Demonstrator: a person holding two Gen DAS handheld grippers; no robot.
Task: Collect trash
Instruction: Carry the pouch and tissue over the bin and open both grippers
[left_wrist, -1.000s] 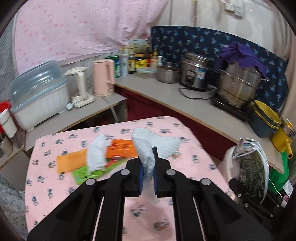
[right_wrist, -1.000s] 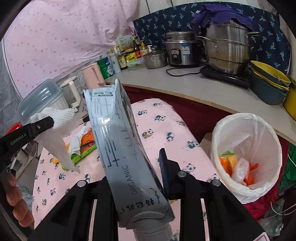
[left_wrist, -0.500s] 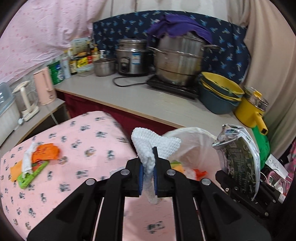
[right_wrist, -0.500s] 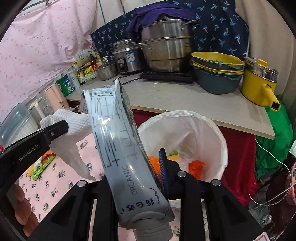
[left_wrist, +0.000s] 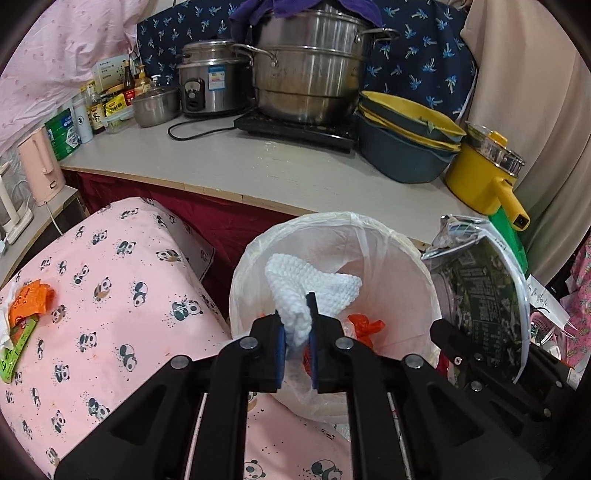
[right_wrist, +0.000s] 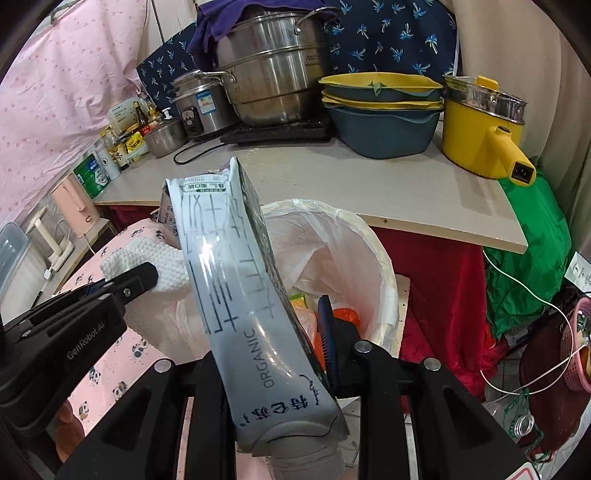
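My left gripper (left_wrist: 295, 341) is shut on a crumpled white paper towel (left_wrist: 310, 291) and holds it over the mouth of the bin (left_wrist: 417, 258), which is lined with a white bag and holds orange scraps (left_wrist: 364, 325). The towel also shows in the right wrist view (right_wrist: 147, 258). My right gripper (right_wrist: 266, 332) is shut on a flattened grey milk carton (right_wrist: 240, 288) marked ORGANIC, held upright beside the bin (right_wrist: 384, 266). The carton shows in the left wrist view (left_wrist: 476, 291) at the bin's right.
More wrappers and tissue (left_wrist: 22, 314) lie at the left edge of the panda-print table (left_wrist: 110, 288). Behind the bin runs a counter (left_wrist: 295, 166) with a steel steamer pot (left_wrist: 310, 66), rice cooker (left_wrist: 210, 85), stacked bowls (left_wrist: 406, 140) and a yellow pot (left_wrist: 487, 173).
Both grippers have swung right, away from the table's trash, to the bin. The towel now hangs over the bin opening and the carton stands close beside it.
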